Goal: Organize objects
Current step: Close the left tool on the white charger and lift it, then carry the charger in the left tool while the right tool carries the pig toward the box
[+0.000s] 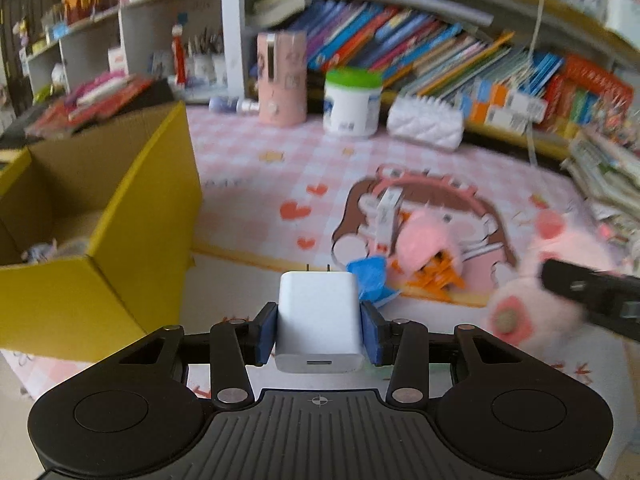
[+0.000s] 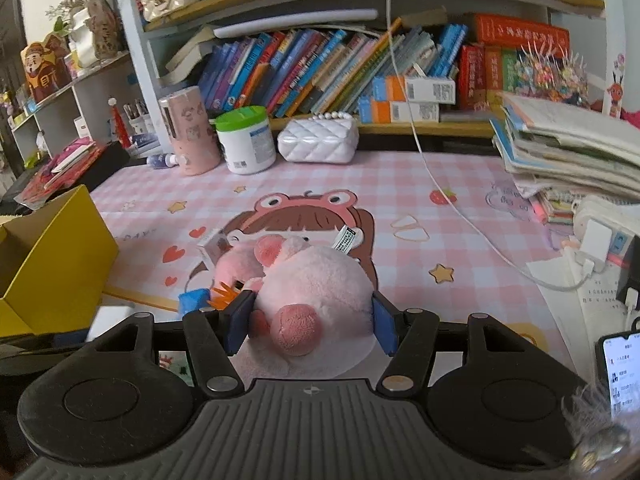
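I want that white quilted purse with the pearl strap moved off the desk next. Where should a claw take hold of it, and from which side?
Grip the white quilted purse across its narrow depth, near the top of its body, coming from above and the front. It stands upright and long side-on, too wide end to end. The pearl strap lies loose on top and would probably slip. The green-lidded white tub stands close on its left.

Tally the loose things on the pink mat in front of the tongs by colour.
Pink: 1, plush toy
White: 2, charger, small box
Blue: 1, wrapper
Orange: 1, clip pile
Total: 5
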Motion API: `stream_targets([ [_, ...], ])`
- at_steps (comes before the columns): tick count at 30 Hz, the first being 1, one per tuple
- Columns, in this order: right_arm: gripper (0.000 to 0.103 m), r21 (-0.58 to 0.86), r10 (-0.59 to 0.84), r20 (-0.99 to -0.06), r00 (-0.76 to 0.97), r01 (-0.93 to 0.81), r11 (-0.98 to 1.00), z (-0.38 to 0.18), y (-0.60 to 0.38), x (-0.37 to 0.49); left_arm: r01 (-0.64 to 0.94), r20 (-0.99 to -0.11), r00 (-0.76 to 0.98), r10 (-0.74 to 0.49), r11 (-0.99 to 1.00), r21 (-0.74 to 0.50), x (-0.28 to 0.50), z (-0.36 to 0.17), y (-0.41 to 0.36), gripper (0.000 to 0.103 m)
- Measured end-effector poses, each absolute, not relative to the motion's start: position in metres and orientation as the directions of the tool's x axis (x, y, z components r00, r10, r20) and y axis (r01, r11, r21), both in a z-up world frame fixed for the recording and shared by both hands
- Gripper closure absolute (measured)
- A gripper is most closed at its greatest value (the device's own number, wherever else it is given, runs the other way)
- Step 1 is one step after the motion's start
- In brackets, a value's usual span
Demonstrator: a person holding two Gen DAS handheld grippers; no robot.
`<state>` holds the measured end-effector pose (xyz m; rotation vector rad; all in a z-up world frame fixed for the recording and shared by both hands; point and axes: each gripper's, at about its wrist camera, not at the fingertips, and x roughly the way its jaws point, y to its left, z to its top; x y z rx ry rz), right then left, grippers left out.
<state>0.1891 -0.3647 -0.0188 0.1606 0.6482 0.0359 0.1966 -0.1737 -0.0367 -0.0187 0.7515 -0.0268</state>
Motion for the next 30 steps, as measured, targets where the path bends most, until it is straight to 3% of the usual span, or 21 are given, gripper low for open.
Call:
stream_targets([
  [7, 0.045, 0.124, 0.089, -0.576, 0.813, -0.020, 0.992, -0.008, -0.339, 0.173, 0.040, -0.622, 0.781, -0.051, 0.999, -0.032, 0.173, -0.017, -0.161, 0.061],
  [30, 0.045, 0.042, 0.072, -0.599, 0.798, -0.058, 0.997, 0.011, -0.210, 0.093, -0.001, -0.585, 0.810, -0.029, 0.999, -0.051, 0.083, 0.000, -0.045, 0.061],
])
